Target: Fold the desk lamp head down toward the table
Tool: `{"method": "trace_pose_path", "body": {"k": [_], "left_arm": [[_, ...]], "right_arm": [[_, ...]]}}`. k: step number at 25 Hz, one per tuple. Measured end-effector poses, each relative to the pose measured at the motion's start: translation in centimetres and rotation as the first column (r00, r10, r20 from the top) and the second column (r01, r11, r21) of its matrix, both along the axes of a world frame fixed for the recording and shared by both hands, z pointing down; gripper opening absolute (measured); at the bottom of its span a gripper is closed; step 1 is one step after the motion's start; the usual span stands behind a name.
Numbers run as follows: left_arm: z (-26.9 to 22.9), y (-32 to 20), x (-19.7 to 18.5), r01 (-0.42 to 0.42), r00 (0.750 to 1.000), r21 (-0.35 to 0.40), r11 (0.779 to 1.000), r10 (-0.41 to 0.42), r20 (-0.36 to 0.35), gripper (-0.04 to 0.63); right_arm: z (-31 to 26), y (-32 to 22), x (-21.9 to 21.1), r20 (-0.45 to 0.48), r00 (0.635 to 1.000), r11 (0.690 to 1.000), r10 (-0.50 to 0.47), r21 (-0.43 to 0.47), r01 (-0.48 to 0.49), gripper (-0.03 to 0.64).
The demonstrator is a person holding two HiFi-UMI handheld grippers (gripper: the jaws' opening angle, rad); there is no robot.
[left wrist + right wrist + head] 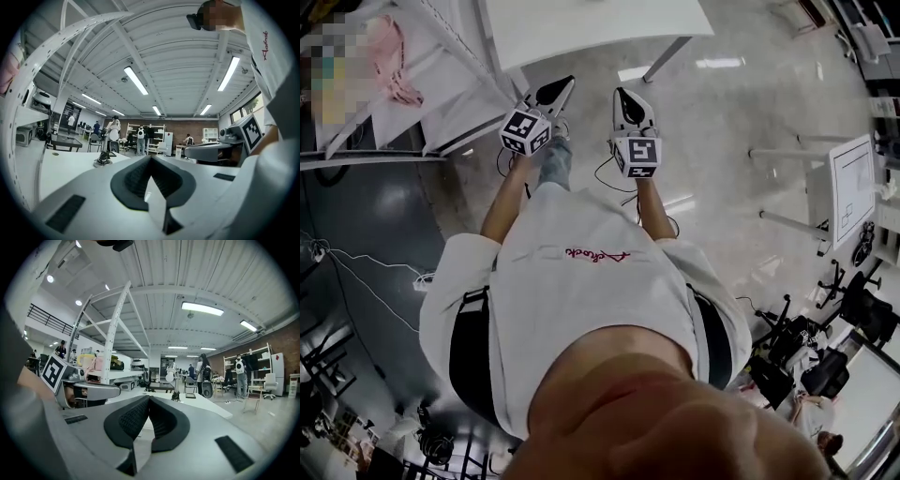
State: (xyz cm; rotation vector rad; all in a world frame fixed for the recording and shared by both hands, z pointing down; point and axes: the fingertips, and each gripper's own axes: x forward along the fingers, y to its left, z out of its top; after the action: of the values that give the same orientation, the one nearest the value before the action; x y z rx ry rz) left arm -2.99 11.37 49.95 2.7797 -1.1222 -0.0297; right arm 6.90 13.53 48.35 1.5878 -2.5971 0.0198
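- Holding both tongs level ahead of me, top centre of the head view: left gripper (562,86) and right gripper (622,97), each with jaws pressed together on nothing.
- Desk lamp (172,379) stands on the white table (211,406), mid-frame in the right gripper view, well beyond my jaws.

Workshop interior: glossy grey floor (731,122); white shelving rack (116,333) at 10 o'clock; ceiling tube lights (136,80); brick wall (180,132) behind.
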Motion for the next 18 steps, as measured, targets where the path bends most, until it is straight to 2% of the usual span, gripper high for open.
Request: {"method": "trace_pose_path", "body": {"k": [18], "left_arm": [[-2.1, -21.7, -0.2, -0.098, 0.995, -0.015, 0.995, 0.098, -0.031, 0.026]], "right_arm": [[-3.6, -20.0, -1.8, -0.045, 0.996, 0.997, 0.071, 0.020, -0.070, 0.021]]}}
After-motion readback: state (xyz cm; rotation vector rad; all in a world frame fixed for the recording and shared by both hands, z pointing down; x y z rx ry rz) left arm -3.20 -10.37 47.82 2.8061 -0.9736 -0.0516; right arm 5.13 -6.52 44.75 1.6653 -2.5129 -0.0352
